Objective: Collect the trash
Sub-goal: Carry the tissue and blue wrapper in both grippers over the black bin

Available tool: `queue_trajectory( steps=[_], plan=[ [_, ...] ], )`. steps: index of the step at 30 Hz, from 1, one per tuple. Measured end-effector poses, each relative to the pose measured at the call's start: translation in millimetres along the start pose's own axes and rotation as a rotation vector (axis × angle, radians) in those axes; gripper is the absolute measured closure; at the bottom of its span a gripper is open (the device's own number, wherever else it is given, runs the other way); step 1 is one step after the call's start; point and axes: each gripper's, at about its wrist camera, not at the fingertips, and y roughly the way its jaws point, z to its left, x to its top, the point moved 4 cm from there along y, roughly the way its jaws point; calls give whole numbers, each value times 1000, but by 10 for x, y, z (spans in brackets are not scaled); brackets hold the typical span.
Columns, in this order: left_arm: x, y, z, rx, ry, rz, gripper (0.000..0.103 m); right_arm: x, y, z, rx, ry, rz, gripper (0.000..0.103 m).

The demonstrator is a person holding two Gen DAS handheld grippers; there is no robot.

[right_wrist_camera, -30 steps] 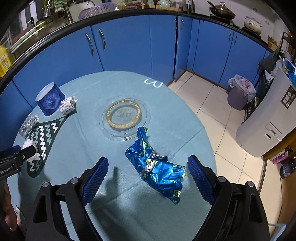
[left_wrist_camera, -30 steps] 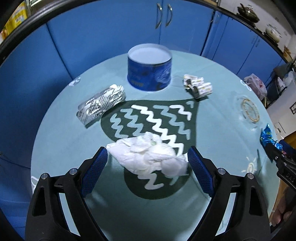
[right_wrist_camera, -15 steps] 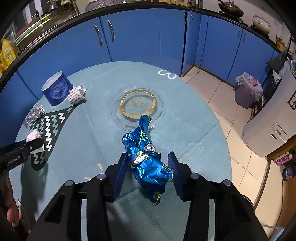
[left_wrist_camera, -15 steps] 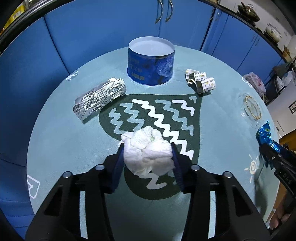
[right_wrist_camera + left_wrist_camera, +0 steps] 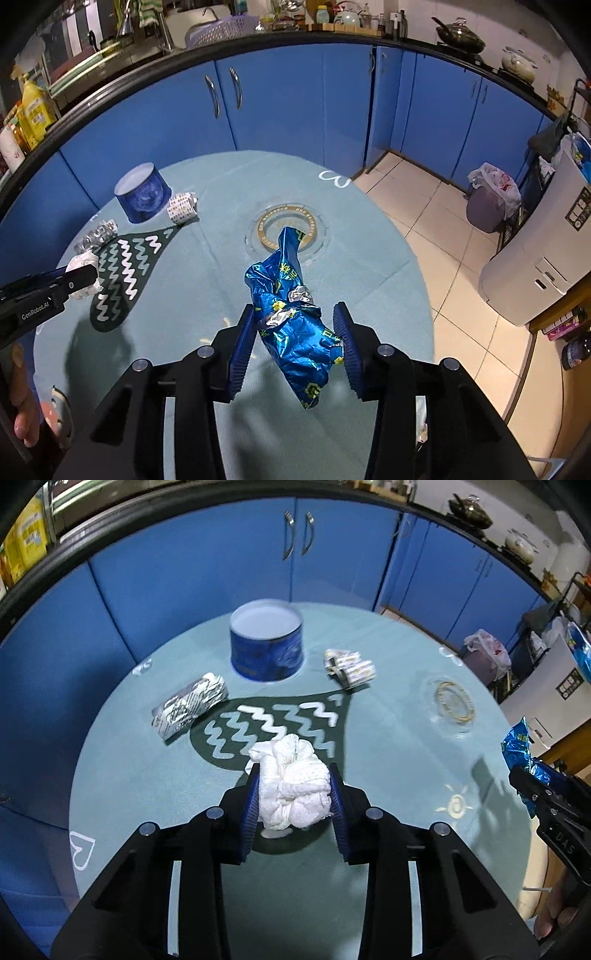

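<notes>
A crumpled white tissue (image 5: 291, 790) sits between the blue pads of my left gripper (image 5: 294, 775); the jaws are closing on it and the pads press its sides. It hangs a little above the round teal table (image 5: 122, 775). My right gripper (image 5: 294, 310) is shut on a crinkled blue foil wrapper (image 5: 295, 332), held off the table with its shadow below. In the right wrist view the left gripper (image 5: 85, 275) appears at the left edge with the tissue (image 5: 83, 260). The left wrist view shows the right gripper (image 5: 524, 775) and wrapper (image 5: 517, 742) at its right edge.
An open blue tin (image 5: 266, 642) stands at the table's far side. A silver foil pack (image 5: 190, 705) lies to its left, a rolled printed paper (image 5: 351, 668) to its right. A glass dish (image 5: 286, 229) sits mid-table. Blue cabinets surround the table; tiled floor lies to the right.
Both grippers closed from wide open, the left on the tissue and the right on the blue wrapper. Both then rose, lifting their loads off the table.
</notes>
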Motion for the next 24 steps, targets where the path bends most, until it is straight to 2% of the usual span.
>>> queue_trajectory(
  steps=[24],
  plan=[
    [-337, -829, -1042, -117, 210, -118, 67, -509, -1164, -585, -94, 103, -146, 61]
  ],
)
